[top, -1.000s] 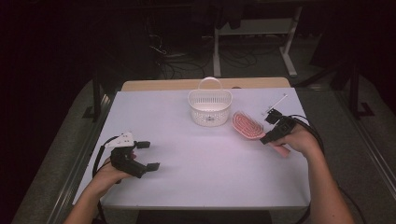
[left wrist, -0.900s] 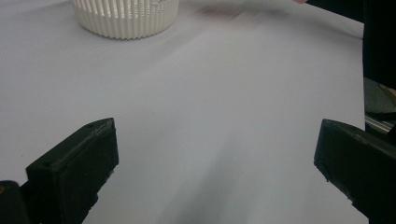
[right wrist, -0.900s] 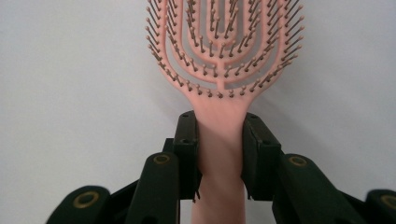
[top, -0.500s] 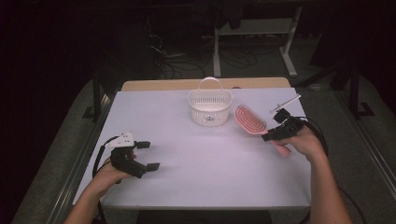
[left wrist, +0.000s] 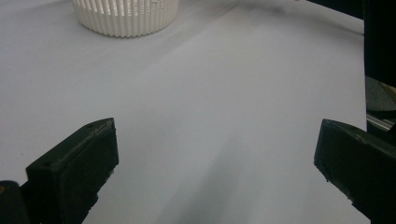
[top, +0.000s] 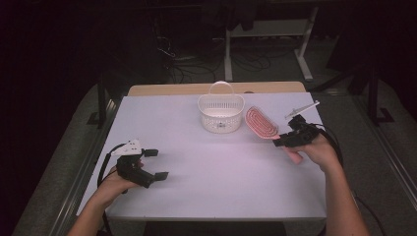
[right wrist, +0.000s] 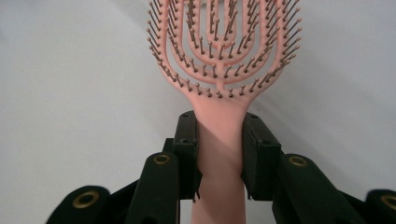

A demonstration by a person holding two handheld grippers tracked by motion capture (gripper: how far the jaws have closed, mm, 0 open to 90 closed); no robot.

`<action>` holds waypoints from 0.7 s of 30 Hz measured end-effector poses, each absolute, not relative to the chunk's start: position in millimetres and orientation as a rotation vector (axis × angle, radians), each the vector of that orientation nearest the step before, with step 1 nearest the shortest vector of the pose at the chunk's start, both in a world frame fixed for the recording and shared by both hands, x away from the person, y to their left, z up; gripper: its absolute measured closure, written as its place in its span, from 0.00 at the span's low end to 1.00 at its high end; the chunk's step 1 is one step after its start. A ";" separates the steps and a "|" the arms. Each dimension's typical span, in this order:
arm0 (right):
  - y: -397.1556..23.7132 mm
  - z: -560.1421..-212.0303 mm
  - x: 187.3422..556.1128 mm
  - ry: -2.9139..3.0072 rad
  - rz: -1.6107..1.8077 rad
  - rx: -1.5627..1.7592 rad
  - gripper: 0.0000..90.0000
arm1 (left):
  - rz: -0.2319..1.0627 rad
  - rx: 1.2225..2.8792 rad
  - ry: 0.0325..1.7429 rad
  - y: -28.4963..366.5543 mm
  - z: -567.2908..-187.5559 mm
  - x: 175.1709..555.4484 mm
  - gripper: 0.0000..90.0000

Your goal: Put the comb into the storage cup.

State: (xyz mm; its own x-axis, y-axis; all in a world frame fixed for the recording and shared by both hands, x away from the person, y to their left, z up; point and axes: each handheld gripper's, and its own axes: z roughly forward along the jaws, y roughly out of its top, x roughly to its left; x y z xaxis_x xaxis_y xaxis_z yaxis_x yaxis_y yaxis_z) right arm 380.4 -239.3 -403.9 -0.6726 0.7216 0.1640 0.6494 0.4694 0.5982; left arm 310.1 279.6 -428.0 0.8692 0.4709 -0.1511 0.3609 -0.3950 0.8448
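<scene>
- Nearest us, at the left, the left hand-held gripper (top: 156,163) rests low over the white worktop (top: 216,182), jaws spread wide with nothing between them; it looks parked, out of the way while the other hand works.
- The left forearm comes in from the near edge, angled towards the middle, the hand wrapped around the gripper's body.
- Over on the right, the right hand-held gripper (right wrist: 218,140) is clamped on the handle of the pink hairbrush (right wrist: 224,56), both pads pressing just below the head.
- That grip near the neck likely gives good control of the head, which sits raised and tilted, bristles facing the camera.
- The right wrist is bent inward, aiming the brush head towards the far middle.
- Farther back sits the white basket (top: 221,112), handle upright, just left of the brush head; I'd judge that's where the brush is going.
</scene>
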 end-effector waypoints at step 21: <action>-245.5 -397.6 377.4 2.446 1.270 1.197 0.77 | 0.134 2.025 0.607 279.4 -428.5 310.2 0.00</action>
